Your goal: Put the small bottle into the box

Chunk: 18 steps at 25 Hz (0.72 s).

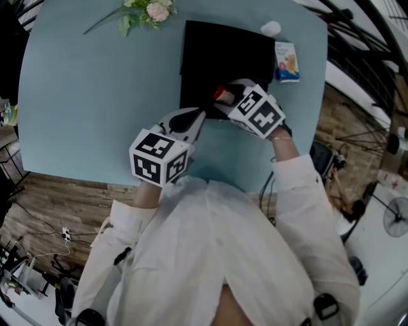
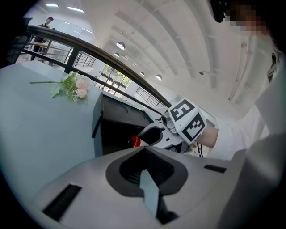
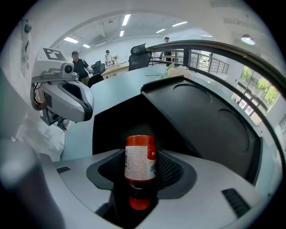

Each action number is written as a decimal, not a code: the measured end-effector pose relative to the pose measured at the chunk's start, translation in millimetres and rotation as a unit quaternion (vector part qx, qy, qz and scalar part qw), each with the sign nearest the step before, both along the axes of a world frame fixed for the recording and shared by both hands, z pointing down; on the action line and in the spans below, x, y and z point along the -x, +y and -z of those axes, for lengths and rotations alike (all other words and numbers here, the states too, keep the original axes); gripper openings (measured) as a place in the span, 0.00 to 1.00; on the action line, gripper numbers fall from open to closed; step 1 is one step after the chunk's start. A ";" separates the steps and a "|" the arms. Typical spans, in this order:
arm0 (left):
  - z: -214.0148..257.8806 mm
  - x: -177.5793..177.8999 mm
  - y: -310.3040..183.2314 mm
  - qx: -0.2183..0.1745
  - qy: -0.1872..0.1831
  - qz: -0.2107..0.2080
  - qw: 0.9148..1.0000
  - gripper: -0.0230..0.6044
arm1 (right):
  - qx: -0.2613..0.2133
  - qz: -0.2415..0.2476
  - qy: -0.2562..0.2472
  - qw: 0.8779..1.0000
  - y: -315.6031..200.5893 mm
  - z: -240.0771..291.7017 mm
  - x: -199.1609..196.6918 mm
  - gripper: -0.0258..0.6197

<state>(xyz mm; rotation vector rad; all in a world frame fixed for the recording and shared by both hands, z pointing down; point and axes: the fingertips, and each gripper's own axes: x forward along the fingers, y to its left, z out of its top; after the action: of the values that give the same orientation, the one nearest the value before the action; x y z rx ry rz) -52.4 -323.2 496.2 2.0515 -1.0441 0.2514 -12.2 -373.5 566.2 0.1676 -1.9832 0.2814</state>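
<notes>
White shirt sleeves point(image 1: 210, 255) filled the near foreground of the head view. Beyond them both tools worked over a pale blue table point(image 1: 95, 102).

Left gripper point(image 2: 145, 173): jaws drawn together, nothing between them. It hovered over the table just beside the near edge of the black box point(image 1: 223, 54).

Right gripper point(image 1: 229, 100): clenched on the small bottle point(image 3: 140, 157), which lay lengthwise between the pads. The bottle had a white printed label and showed red at both ends.

The bottle sat at the box's near, open side, against the dark interior. Could not tell whether it touched the box floor. In the right gripper view the box lid stood tilted up to the right.

Also on the table:
- a flower sprig point(image 1: 148, 11) at the far edge, well apart from the box
- a small carton point(image 1: 287, 62) just beside the box's right side
- a small white object point(image 1: 270, 28) near the carton
</notes>
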 end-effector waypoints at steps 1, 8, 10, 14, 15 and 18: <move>-0.3 0.8 0.1 0.001 0.000 0.001 1.000 0.04 | 0.002 0.001 0.000 1.000 0.5 -0.6 -0.3 0.36; -3.3 4.8 2.2 0.005 -0.001 0.004 1.000 0.04 | -0.003 0.001 -0.003 1.000 -4.3 -8.8 0.9 0.36; -3.8 6.1 2.3 0.005 -0.003 0.005 1.000 0.04 | -0.002 -0.001 -0.006 1.000 -4.7 -9.3 1.6 0.36; -2.2 6.2 1.7 0.003 -0.005 0.008 1.000 0.04 | -0.005 -0.002 -0.009 1.000 -4.7 -7.9 0.6 0.36; -1.9 6.0 1.8 0.003 -0.005 0.009 1.000 0.04 | -0.005 -0.002 -0.009 1.000 -3.1 -6.3 1.2 0.36; -1.9 5.9 3.8 0.002 -0.008 0.010 1.000 0.04 | -0.007 0.001 -0.008 1.000 3.2 -1.8 2.9 0.36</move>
<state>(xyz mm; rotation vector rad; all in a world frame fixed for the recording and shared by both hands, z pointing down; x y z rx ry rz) -58.3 -319.4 498.1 2.0369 -1.0716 0.2596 -15.1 -370.3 568.0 0.1738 -2.0026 0.2682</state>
